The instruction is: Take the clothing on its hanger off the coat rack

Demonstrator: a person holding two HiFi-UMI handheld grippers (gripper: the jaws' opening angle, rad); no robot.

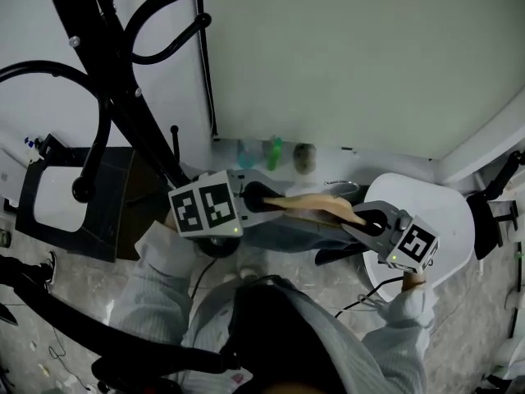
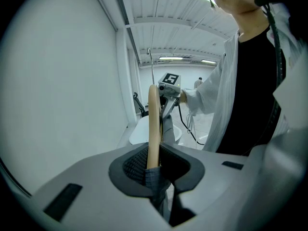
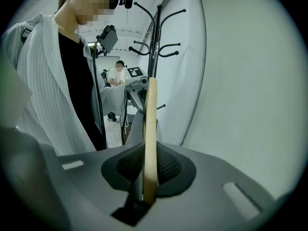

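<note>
Left tongs (image 2: 153,165) and right tongs (image 3: 150,177) pinch the hanger (image 1: 321,205) (clothing (image 1: 283,235) draped) above speckled floor (image 1: 74,273).

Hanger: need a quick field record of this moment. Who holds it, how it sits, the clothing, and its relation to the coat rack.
hanger: wooden, roughly level, in front of the person
left hand-held gripper: shut on one end of the hanger, grey fabric caught in with it
right hand-held gripper: shut on the other end
clothing: grey, draped below the hanger
coat rack: black, up and to the left; hanger not touching it in the head view
</note>
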